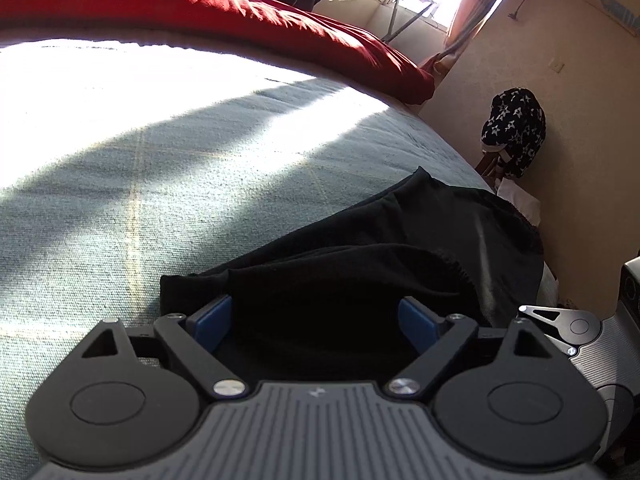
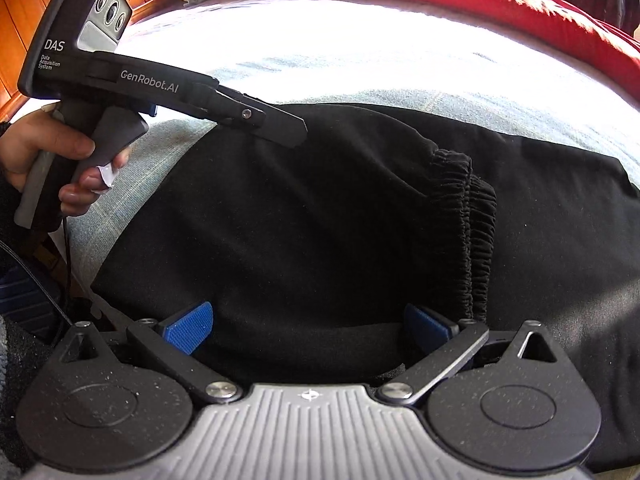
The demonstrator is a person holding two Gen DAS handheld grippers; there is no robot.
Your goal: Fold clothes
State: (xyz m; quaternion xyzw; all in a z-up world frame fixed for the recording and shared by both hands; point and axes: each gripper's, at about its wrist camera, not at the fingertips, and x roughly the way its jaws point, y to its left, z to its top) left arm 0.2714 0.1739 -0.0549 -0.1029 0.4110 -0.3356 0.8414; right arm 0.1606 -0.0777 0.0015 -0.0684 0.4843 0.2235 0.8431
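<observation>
Both tools stand with their blue pads spread apart and nothing pinched between them. The right tool (image 2: 308, 330) hangs over the near edge of the bed (image 2: 320, 60), directly above the black trousers (image 2: 300, 220), with cloth lying below the gap between its pads but not pressed by either. The trousers lie flat along that near edge, their long axis running side to side across the right wrist view. A ribbed elastic band (image 2: 468, 232), looking like cuffs or a waistband doubled over, lies just right of the right tool's line, so the cloth already seems folded once. The left tool (image 2: 280, 128) reaches in from the left edge of that view, held in a hand (image 2: 52, 160), its tips over the far left part of the trousers. In the left wrist view, the left tool (image 1: 316, 320) looks over one rumpled end of the trousers (image 1: 380, 248) near the bed's corner. By my reading, the right tool is nearer the band and the middle, the left nearer the end.
</observation>
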